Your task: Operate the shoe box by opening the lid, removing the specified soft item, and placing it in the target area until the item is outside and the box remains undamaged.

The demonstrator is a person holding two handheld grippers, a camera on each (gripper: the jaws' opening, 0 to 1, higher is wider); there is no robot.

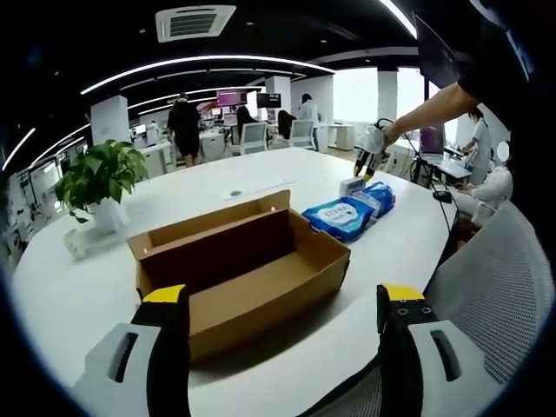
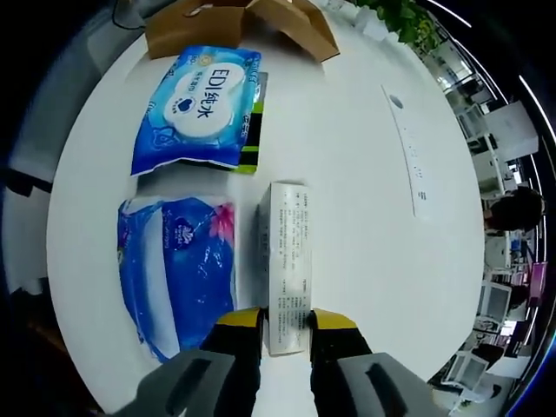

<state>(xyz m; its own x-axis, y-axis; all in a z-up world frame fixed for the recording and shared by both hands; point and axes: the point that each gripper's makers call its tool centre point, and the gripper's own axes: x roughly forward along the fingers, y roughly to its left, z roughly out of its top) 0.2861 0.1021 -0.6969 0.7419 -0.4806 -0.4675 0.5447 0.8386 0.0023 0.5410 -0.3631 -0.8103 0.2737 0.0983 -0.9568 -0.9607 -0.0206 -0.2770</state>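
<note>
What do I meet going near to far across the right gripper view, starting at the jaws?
right gripper closed on the white carton → blue wipes pack marked EDI → open cardboard shoe box → potted plant.

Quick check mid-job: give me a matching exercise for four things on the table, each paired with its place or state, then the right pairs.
Things:
1. cardboard box
2. white carton
3. wet-wipes pack
4. potted plant

Places or states:
A. between the right gripper's jaws
B. open, nothing visible inside
C. near the table's edge, beyond the box in the left gripper view
D. flat on the table, between the box and the blue tissue pack

Pairs: 1-B, 2-A, 3-D, 4-C
</note>
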